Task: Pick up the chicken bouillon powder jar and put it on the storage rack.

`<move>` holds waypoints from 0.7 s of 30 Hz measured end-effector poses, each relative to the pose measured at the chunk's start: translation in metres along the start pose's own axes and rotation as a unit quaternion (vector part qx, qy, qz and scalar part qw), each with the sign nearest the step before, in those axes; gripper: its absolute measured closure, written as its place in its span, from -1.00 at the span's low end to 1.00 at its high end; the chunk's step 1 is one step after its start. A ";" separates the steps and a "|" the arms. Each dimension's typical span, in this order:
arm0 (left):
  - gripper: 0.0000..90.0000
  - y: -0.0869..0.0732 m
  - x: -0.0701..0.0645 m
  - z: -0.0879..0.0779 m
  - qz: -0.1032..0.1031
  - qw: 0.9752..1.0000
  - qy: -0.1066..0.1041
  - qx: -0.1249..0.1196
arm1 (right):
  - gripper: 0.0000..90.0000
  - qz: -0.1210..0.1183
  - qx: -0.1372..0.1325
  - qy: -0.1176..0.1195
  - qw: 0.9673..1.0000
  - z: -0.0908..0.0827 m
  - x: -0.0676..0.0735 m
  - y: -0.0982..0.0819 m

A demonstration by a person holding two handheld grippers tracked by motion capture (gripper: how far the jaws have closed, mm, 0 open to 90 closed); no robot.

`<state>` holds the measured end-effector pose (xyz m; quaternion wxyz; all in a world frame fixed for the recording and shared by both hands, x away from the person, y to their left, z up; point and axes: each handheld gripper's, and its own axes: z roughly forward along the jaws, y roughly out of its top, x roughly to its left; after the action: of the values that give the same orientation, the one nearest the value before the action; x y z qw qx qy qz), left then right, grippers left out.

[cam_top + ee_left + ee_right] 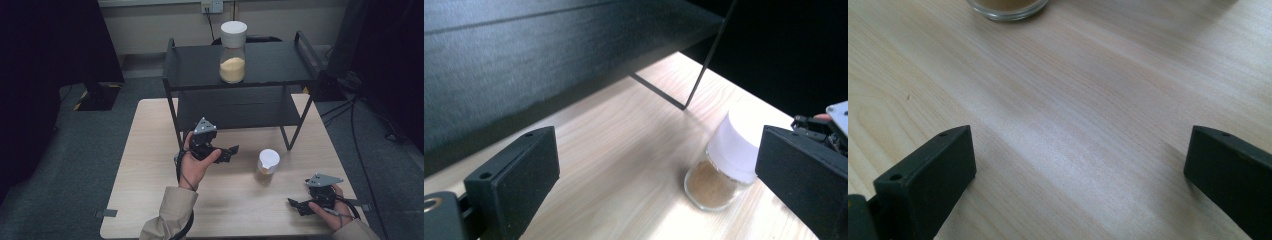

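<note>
Small glass jar (267, 166) with white cylindrical cap and brownish powder inside, seen from the high view upright on the pale wooden table (150, 150), long axis vertical, cap upward, between the two hand-held tools; left gripper (226, 152) held above the tabletop, jaws aimed toward the jar, spread and holding nothing; right gripper (295, 204) low near the table's front edge, jaws spread too; tall glass jar (233, 51) of yellow grains on the matte black metal shelf (280, 65). From the left gripper view: smooth white cap (736, 145) tilted in frame, clear round base, grainy wood beneath; black blocky jaws wide apart. From the right gripper view: glass rim (1007, 9) at the top edge; jaws apart, empty.
</note>
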<state>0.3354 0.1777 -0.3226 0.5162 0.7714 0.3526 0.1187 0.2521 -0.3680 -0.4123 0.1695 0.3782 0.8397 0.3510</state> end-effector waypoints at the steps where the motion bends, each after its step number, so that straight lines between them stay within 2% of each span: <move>1: -0.94 -0.002 0.001 0.000 0.000 1.000 -0.001 0.002 | -1.00 0.000 0.000 0.000 1.000 0.000 0.000 0.000; 9: -0.94 -0.023 0.005 0.004 -0.014 1.000 -0.003 0.004 | -1.00 0.000 0.000 0.000 1.000 0.000 0.000 0.000; 16: -0.94 -0.036 0.009 0.004 -0.023 1.000 -0.005 0.012 | -1.00 0.000 0.000 0.000 1.000 0.000 0.000 0.000; 21: -0.94 -0.045 0.009 0.003 -0.024 1.000 -0.005 0.016 | -1.00 0.000 0.000 0.000 1.000 0.000 0.000 0.000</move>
<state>0.3245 0.1911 -0.3655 0.5083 0.7715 0.3701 0.0971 0.2521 -0.3680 -0.4124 0.1694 0.3782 0.8397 0.3511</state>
